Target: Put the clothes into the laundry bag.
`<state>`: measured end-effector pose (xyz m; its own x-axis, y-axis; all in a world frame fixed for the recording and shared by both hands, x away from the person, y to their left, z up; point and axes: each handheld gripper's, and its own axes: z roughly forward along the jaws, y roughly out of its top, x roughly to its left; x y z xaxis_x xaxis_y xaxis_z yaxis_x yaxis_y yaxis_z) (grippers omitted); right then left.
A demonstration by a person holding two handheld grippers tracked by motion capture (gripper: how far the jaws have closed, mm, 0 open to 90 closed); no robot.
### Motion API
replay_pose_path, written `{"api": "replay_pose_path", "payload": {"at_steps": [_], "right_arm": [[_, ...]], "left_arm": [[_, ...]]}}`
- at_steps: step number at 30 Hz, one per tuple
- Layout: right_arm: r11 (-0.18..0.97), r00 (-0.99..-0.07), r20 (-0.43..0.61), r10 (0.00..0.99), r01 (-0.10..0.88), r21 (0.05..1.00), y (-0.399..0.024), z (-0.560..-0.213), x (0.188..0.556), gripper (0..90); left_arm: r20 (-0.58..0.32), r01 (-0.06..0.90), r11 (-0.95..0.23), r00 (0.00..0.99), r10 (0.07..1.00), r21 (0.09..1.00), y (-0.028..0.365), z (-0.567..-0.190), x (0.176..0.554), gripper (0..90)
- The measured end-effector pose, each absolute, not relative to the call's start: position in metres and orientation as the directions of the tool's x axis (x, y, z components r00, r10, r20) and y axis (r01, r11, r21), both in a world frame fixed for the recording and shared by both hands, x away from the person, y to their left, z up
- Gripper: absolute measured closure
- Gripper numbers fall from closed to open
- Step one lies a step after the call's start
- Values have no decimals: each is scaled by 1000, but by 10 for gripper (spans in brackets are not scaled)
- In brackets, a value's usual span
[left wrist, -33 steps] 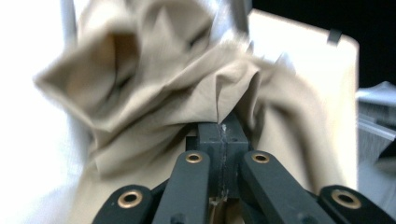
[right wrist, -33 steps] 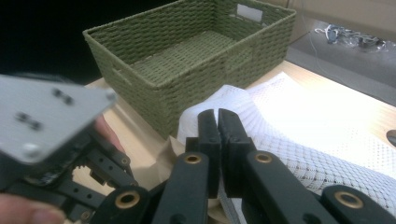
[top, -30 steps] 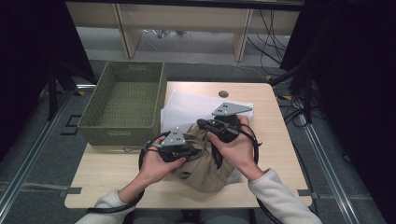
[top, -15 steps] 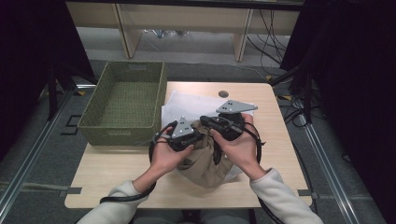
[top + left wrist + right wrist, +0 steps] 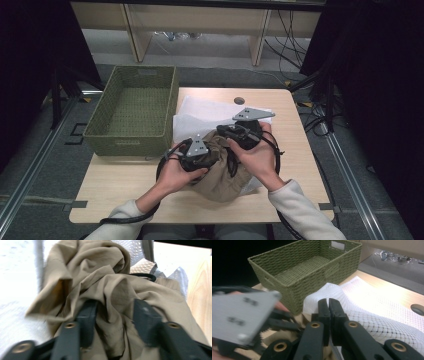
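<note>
Tan garment (image 5: 222, 172) bunched at the near middle of the wooden table (image 5: 120, 182), partly covered by both hands and draped over white mesh fabric (image 5: 210, 112), whose near portion is hidden beneath it. Left gripper (image 5: 195, 155) down on the garment's left side, fingertips out of sight from above; in the left gripper view, jaws spread and just been opening, a fold of tan cloth (image 5: 112, 307) standing loose between them, pads blurred and not clearly pressing. Right gripper (image 5: 328, 306) at the garment's far edge, jaws pressed together, nothing seen pinched at the tips; base of the jaws lost against cloth. Green woven basket (image 5: 135, 107) at the table's far left corner, overhanging the left edge, close beside the mesh. Small round port (image 5: 239, 100) near the far edge. Bare wood along the near left and right side. Dark surroundings, shelving and cables on grey floor beyond.
</note>
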<state>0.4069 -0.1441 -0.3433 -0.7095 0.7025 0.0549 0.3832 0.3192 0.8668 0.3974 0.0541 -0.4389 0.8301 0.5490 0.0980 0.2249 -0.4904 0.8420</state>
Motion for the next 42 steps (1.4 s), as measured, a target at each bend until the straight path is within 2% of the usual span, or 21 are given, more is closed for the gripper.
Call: {"api": "replay_pose_path", "payload": {"at_steps": [3, 8, 12, 22, 29, 38, 42], "right_arm": [[310, -705, 57, 707, 381, 871, -145, -344, 408, 897], [335, -707, 23, 707, 363, 870, -147, -344, 410, 897], [330, -705, 31, 708, 369, 869, -147, -345, 410, 897], [316, -700, 55, 712, 390, 865, -146, -345, 409, 897], [315, -701, 56, 711, 388, 866, -146, -346, 410, 897], [339, -714, 32, 699, 371, 865, -145, -346, 411, 897], [340, -714, 30, 699, 369, 865, -145, -346, 411, 897]], "left_arm": [[76, 232, -463, 828, 555, 856, 65, -432, 386, 374], [48, 209, -418, 850, 525, 884, 78, -421, 366, 323], [60, 179, -438, 876, 479, 881, 78, -418, 353, 290], [156, 139, -638, 910, 384, 757, 53, -455, 350, 193], [194, 129, -715, 916, 351, 687, 39, -482, 357, 172], [170, 146, -723, 923, 346, 676, 33, -494, 360, 173], [161, 156, -713, 920, 357, 684, 34, -496, 360, 210]]}}
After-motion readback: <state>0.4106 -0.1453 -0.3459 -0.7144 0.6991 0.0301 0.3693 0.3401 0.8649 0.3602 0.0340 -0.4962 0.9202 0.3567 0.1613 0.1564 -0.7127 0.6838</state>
